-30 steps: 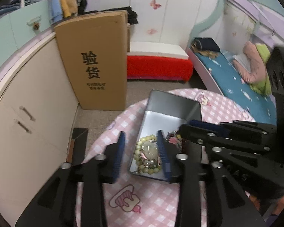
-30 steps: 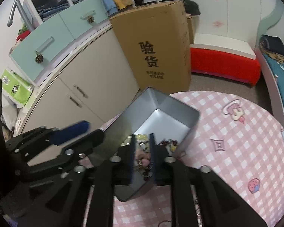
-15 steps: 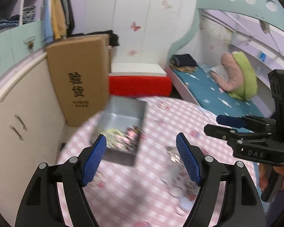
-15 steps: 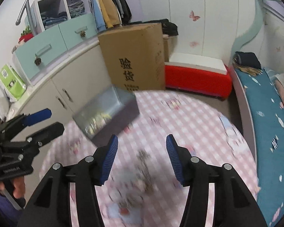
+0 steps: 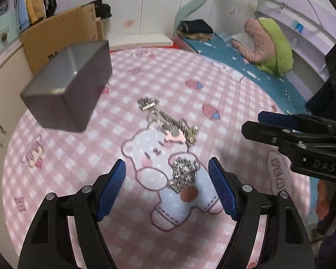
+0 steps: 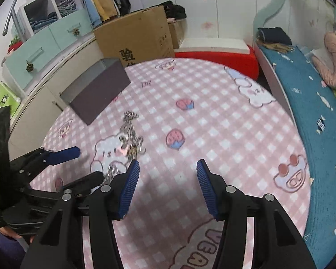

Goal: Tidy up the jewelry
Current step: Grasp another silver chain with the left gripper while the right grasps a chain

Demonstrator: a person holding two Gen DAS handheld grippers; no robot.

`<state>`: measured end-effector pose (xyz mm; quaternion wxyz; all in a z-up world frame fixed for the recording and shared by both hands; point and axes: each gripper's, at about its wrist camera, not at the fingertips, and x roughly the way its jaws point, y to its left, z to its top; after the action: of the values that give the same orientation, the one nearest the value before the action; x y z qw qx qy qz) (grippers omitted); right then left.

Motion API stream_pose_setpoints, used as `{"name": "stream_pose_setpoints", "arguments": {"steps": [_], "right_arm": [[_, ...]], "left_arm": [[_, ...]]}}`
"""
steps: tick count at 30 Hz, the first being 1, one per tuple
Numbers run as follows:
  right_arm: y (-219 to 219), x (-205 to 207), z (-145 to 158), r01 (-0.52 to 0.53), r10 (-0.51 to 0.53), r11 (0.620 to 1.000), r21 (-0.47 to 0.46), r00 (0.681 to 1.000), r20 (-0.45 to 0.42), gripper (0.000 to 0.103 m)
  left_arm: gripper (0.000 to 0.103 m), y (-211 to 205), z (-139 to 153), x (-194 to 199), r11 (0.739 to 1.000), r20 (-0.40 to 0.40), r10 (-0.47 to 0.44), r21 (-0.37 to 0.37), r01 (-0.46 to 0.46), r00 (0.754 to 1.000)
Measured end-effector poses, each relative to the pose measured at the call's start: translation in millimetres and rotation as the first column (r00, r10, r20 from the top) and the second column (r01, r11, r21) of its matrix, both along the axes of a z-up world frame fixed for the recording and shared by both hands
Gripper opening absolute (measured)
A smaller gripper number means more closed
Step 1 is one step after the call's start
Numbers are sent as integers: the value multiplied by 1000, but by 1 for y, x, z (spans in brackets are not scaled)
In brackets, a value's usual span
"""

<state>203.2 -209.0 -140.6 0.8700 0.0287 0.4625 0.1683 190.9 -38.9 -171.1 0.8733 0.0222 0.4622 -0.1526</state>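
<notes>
A grey metal tin (image 5: 67, 85) stands at the far left of the round table under a pink checked cloth (image 5: 62, 179). My left gripper (image 5: 166, 170) is open above the cloth, with a small heap of silver chain (image 5: 183, 172) lying between its blue pads, untouched. Farther off lies a tangle of chains with a pink piece (image 5: 172, 127). In the right wrist view my right gripper (image 6: 167, 168) is open over bare cloth, to the right of the tangle (image 6: 131, 139) and of the left gripper (image 6: 89, 163). The tin (image 6: 98, 89) is at the far left there too; its inside is hidden.
A tall cardboard box (image 6: 134, 38) and pale cabinets (image 6: 44, 51) stand behind the tin. A red bench (image 6: 224, 58) is beyond the table. A bed with a blue cover (image 6: 313, 100) runs along the right. My right gripper (image 5: 280, 123) reaches in at the right.
Both grippers have drawn back from the tin, where their jaws stood narrow over the jewelry inside. They now hang wider over the cloth, the left one over the chain heap.
</notes>
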Motion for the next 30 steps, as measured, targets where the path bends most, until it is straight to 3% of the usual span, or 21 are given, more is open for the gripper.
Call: {"name": "stream_pose_setpoints", "arguments": {"steps": [6, 9, 11, 12, 13, 15, 18, 25, 30], "right_arm": [[-6, -1, -4, 4, -4, 1000, 26, 1000, -6, 52], [-7, -1, -5, 7, -6, 999, 33, 1000, -4, 52], [-6, 0, -6, 5, -4, 999, 35, 1000, -7, 52], [-4, 1, -6, 2, -2, 999, 35, 1000, -8, 52], [-3, 1, -6, -1, 2, 999, 34, 1000, -9, 52], [3, 2, -7, -12, 13, 999, 33, 1000, -10, 52], [14, 4, -9, -35, 35, 999, 26, 999, -13, 52], [50, 4, -11, -106, 107, 993, -44, 994, 24, 52], [74, 5, -7, -166, 169, 985, -46, 984, 53, 51]], "left_arm": [[70, -12, -12, -4, 998, 11, -27, 63, 26, 1000], [51, -17, -18, -6, 993, 18, -48, 104, 46, 999], [47, -17, -19, -6, 991, 34, -66, 119, 62, 997], [39, -16, -19, -6, 991, 36, -66, 118, 61, 997], [25, -12, -19, -4, 992, 36, -54, 119, 50, 998], [10, -1, -17, 1, 994, 21, -33, 103, 31, 999], [8, 18, -14, 7, 998, -10, 4, 61, -4, 1000], [8, 50, -1, 6, 997, 11, 70, 18, -70, 997], [8, 68, 8, 5, 995, 14, 99, -15, -99, 995]]}}
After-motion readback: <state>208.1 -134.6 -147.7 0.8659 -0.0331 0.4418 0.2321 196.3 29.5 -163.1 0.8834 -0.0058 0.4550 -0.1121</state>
